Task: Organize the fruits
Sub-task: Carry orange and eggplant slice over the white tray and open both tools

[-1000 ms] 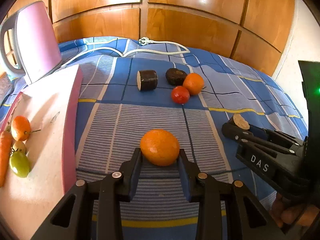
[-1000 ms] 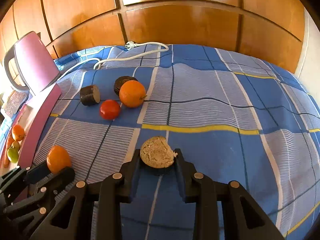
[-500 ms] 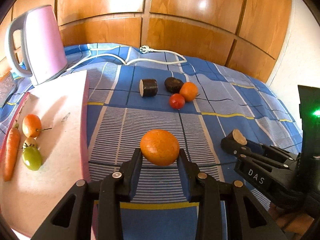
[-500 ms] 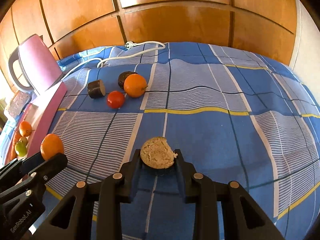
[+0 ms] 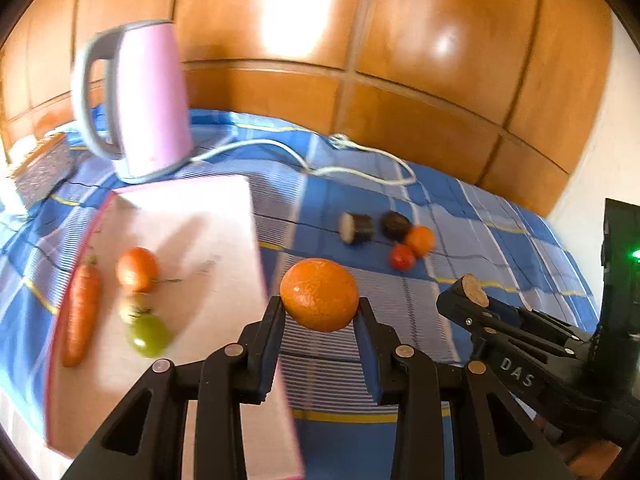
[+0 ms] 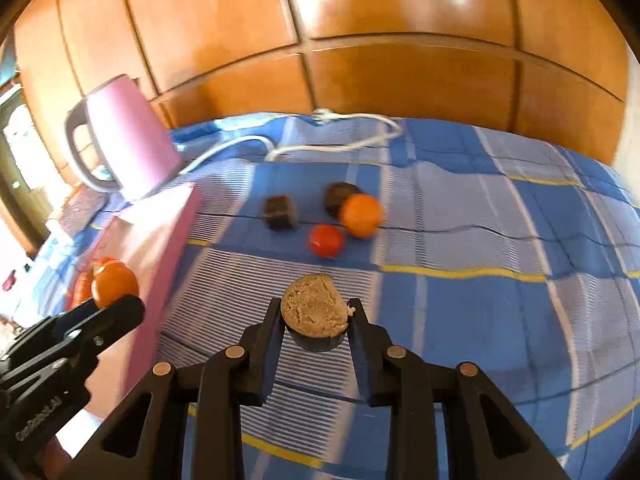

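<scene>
The left gripper clamps a round orange mandarin above the pale pink-edged board, probably to join the produce there. The right gripper pinches a dark-skinned, tan-faced cut piece, lifted clear of the blue checked cloth.

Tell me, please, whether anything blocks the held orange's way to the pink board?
Nothing visible does. The left gripper holds the orange lifted beside the pink board's right edge. The carrot, small orange and green fruit crowd its left half; bare board lies nearer.
</scene>
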Demonstrator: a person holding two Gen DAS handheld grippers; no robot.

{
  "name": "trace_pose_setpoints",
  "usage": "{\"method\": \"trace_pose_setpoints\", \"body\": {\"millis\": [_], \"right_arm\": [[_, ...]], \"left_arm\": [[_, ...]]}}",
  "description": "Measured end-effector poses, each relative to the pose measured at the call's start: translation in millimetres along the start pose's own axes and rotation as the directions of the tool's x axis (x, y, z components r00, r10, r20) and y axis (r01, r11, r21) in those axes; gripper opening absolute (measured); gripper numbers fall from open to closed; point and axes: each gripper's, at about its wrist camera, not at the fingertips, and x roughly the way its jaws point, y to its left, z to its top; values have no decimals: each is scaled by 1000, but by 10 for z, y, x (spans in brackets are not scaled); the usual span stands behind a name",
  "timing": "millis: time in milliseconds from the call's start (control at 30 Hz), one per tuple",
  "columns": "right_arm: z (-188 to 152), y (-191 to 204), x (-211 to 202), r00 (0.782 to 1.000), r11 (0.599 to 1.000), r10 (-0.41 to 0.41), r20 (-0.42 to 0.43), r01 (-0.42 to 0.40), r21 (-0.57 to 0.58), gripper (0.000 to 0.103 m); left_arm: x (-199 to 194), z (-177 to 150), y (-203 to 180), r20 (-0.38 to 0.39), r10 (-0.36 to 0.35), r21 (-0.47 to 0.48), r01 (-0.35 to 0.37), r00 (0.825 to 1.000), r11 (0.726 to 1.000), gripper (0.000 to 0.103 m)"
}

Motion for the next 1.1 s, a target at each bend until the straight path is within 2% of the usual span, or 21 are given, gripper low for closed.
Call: {"method": "trace_pose_setpoints", "body": {"millis": [133, 267, 400, 567, 800, 1100], "right_arm": [[118, 328, 7, 997, 996, 75, 9, -75, -57, 31], [203, 662, 87, 989, 983, 148, -17, -149, -105, 31], [275, 1017, 134, 976, 965, 215, -29, -217, -149, 31], [307, 1382, 228, 966, 943, 251, -58, -257, -210, 31], [333, 1725, 371, 959, 929, 271, -87, -284, -237, 32], [333, 1893, 357, 954, 915, 286, -92, -301, -268, 32]], "left_arm": [[-135, 117, 263, 44, 54, -30, -53, 998, 998, 35], [-197, 210, 603, 61, 124, -83, -119, 990, 990, 35], [-221, 234, 924, 49, 181, -128, -173, 982, 977, 35], [-239, 160, 1266, 23, 241, -181, -234, 970, 955, 35], [-245, 19, 1421, -2, 271, -198, -266, 962, 943, 36], [-270, -49, 1438, 5, 305, -217, -297, 952, 930, 36]]}}
